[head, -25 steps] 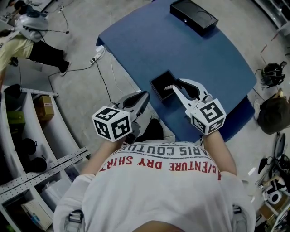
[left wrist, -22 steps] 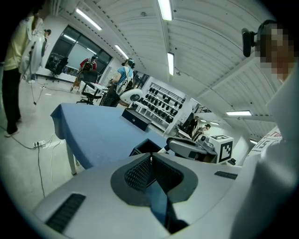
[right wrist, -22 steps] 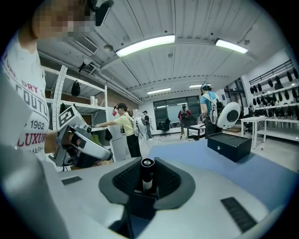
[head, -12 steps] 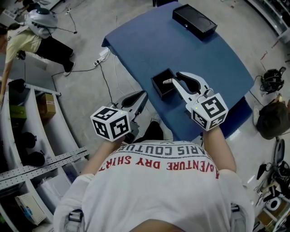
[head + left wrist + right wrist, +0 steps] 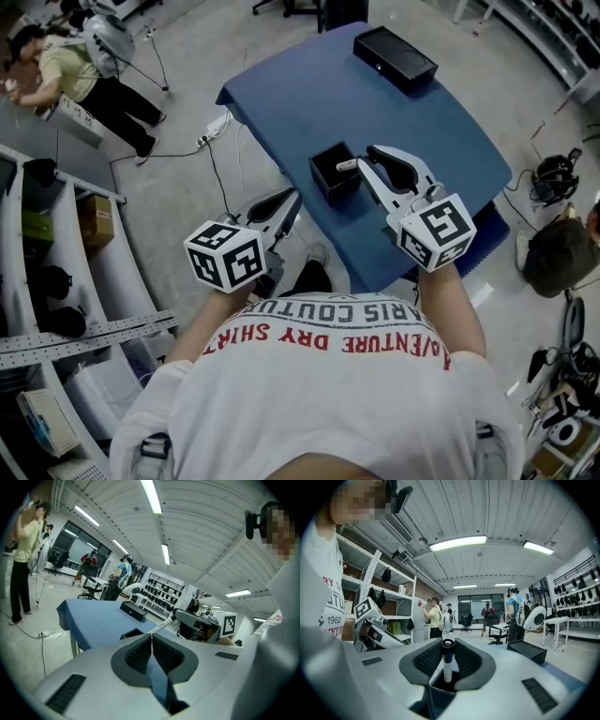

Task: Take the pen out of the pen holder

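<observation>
The right gripper (image 5: 448,645) clenches the pen (image 5: 447,665), upright just over the holder (image 5: 436,688). Best to lift straight, grip firm. The left gripper (image 5: 151,637) is closed, empty.

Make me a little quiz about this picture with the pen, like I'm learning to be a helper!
1. What is the right hand-held gripper holding? A) a pen B) a spoon C) nothing
2. True or false: the left hand-held gripper has its jaws wide open.
3. Fill in: the black pen holder stands on a ____ table.
Key: 1 A; 2 false, they are shut together; 3 blue.
</observation>
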### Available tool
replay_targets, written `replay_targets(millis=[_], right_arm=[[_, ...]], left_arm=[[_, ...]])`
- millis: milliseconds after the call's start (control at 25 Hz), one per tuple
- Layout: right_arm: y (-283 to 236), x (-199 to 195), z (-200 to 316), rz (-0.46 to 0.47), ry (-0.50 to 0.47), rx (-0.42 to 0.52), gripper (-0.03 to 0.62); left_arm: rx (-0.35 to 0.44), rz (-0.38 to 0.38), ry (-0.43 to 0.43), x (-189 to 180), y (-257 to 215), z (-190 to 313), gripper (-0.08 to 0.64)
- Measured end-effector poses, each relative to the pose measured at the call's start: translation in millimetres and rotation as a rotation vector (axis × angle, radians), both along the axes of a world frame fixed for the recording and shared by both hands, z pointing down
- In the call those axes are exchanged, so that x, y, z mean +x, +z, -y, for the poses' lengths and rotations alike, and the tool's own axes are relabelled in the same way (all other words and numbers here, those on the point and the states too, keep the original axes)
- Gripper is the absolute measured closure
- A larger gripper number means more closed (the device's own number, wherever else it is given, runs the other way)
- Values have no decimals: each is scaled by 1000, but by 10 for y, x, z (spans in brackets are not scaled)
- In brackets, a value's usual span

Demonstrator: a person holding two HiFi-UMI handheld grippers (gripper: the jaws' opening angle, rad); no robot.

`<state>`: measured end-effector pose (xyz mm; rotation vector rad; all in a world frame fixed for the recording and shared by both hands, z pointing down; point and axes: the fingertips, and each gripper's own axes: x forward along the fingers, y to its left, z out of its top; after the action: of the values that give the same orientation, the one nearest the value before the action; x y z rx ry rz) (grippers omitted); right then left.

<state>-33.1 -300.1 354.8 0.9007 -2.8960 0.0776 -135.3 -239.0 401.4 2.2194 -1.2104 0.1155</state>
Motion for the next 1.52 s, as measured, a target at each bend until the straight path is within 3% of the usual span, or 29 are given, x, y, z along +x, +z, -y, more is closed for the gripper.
replay_targets(millis=[400, 800, 1520], right_arm=[[-362, 257, -408, -3, 5, 77, 502], [-325, 411, -873, -9, -7, 72, 502], [219, 492, -1275, -43, -39, -62, 502]], left_arm=[[62, -12, -2, 159, -224, -305, 528], [87, -17, 22, 352, -296, -640, 528], [62, -19, 76, 582, -166, -861, 527]])
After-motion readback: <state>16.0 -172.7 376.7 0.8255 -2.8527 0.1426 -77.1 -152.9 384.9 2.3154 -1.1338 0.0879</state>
